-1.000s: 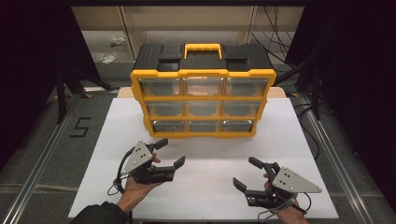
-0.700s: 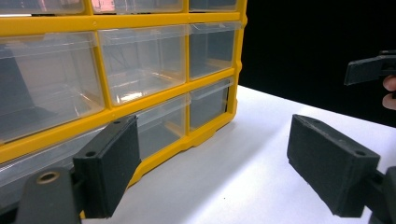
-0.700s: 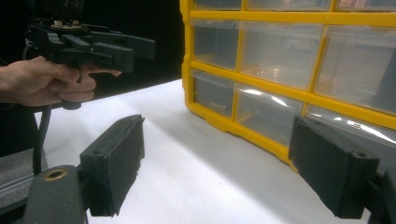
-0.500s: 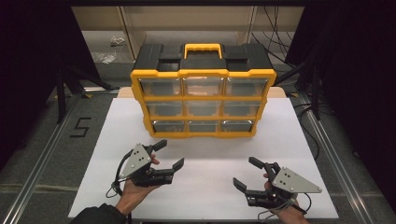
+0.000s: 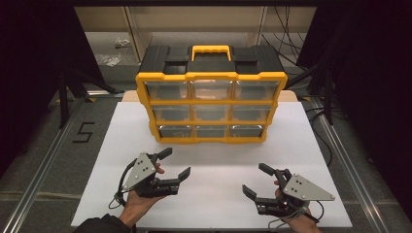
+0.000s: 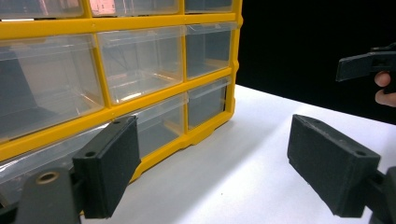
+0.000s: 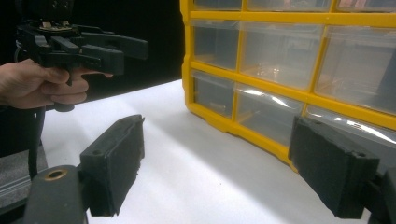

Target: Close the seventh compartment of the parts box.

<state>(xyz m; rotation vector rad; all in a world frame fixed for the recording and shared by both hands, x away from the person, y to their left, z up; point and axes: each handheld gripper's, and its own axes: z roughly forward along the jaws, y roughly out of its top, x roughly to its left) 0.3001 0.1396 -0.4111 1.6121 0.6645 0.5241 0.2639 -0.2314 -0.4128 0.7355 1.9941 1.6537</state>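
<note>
A yellow and black drawer organizer [image 5: 211,104] with several clear drawers, all pushed in, stands upright at the back of the white tabletop [image 5: 214,160]. My left gripper [image 5: 177,161] is open and empty, held in a hand at the front left and aimed toward the organizer's lower drawers [image 6: 140,70]. At the front right, my right gripper [image 5: 253,178] is open too, with nothing between its jaws. It faces the organizer [image 7: 299,70] from the right. The right gripper view also catches the left gripper [image 7: 135,55] and the hand holding it.
The organizer has a yellow carry handle [image 5: 211,50] on top. A black "5" [image 5: 83,132] is marked on the floor left of the table. Metal rails [image 5: 48,160] run along both sides. Cables [image 5: 286,53] lie behind at the right.
My left gripper has drifted slightly toward the table's near edge. The right gripper has not moved. Both stay open.
</note>
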